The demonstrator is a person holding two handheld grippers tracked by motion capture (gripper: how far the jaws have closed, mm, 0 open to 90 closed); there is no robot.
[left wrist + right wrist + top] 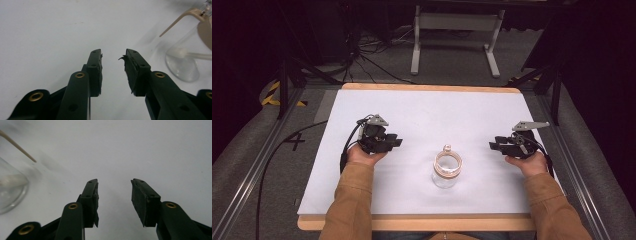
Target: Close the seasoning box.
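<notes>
A white sheet (422, 115) covers most of a wooden table (412, 222), whose bare edge shows along the near and far sides. Metal rails run along the table's left (252, 185) and right (579, 190) over grey carpet (452, 60). A dark figure "4" (294, 141) is marked on the floor by the left rail, and a strip of yellow-and-black tape (271, 94) lies farther back. Beyond the table stands a white metal frame (457, 22), with black cables (372, 55) tangled on the carpet to its left.

A clear glass jar (447, 170) with a tan rim is standing upright at lower centre of the high view.
</notes>
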